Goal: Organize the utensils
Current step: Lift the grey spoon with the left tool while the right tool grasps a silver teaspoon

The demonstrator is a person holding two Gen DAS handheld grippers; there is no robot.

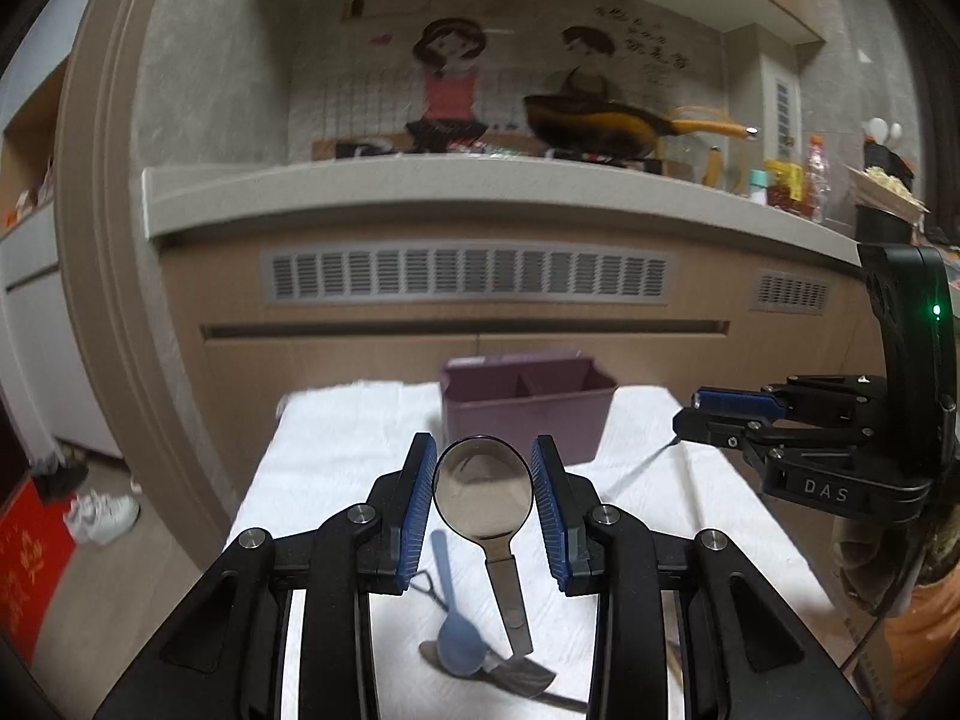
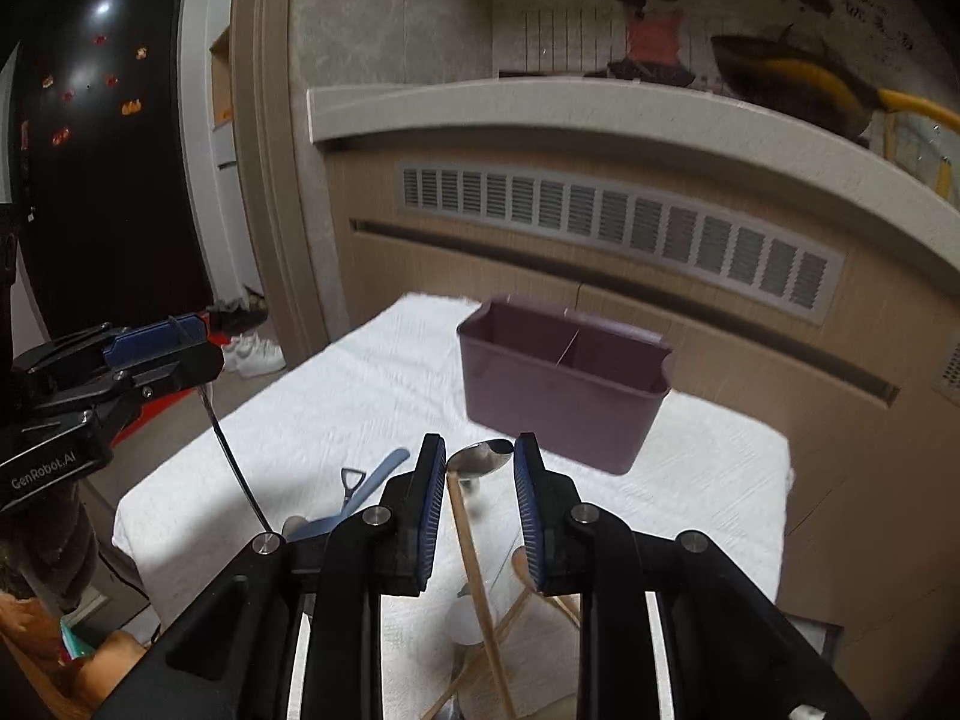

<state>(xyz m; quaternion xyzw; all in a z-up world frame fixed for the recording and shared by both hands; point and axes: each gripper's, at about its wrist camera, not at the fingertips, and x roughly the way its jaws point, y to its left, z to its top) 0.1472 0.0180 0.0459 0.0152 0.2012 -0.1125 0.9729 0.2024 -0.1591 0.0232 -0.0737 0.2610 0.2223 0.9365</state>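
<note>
The left gripper (image 1: 483,501) holds a round metal ladle (image 1: 483,489) by its bowl, pads (image 1: 420,504) against its rim, handle hanging down. The right gripper (image 2: 480,504) is partly open around a wooden chopstick (image 2: 474,564) and a metal spoon (image 2: 482,457) (whether it grips either, I cannot tell). A purple bin (image 2: 564,384) stands behind on the white cloth (image 2: 360,396); a blue spoon (image 1: 456,639) lies below.

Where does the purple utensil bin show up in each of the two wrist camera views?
Left wrist view: the purple bin sits center, just above the gripper fingers, at the far end of the white cloth.
Right wrist view: the bin is center-right, above the gripper, also on the cloth.
Shared landmark: the long grey vent grille behind it.
</note>
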